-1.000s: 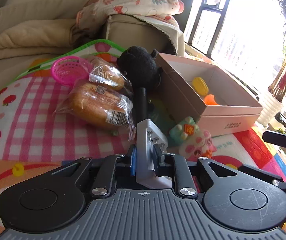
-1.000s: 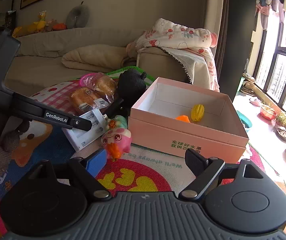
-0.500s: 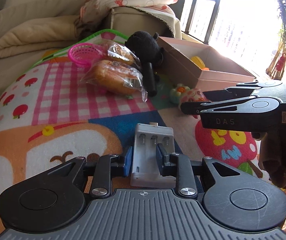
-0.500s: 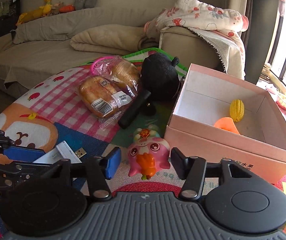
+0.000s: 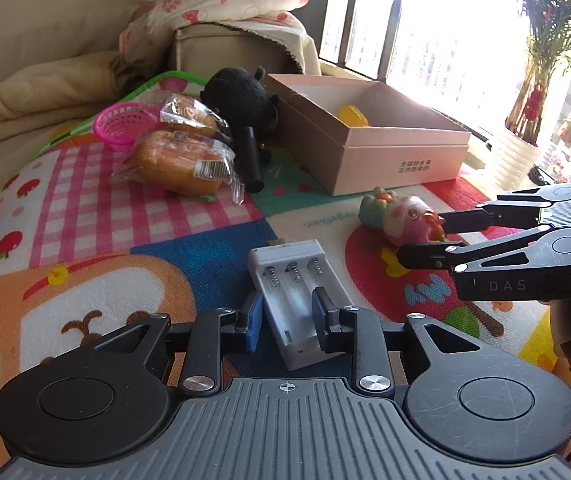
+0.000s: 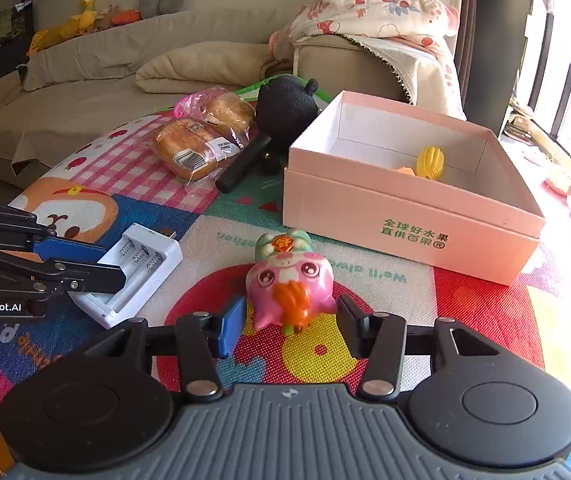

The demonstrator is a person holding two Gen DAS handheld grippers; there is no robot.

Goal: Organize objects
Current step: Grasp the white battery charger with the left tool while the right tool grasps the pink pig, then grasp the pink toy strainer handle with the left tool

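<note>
A white battery charger lies on the colourful play mat, its near end between the fingers of my left gripper, which stands slightly open around it. It also shows in the right wrist view. A pink pig toy with an orange snout lies on the mat between the open fingers of my right gripper, untouched. In the left wrist view the pig toy sits at the right gripper's fingertips. The pink open box holds a yellow toy corn and an orange piece.
Two bagged breads, a black plush, a black cylinder and a pink basket lie at the mat's far side. A sofa with blankets stands behind. A window and a potted plant are at the right.
My left gripper has set the charger down on the mat and loosened around it. My right gripper has moved forward and down until its open fingers flank the pig toy.
</note>
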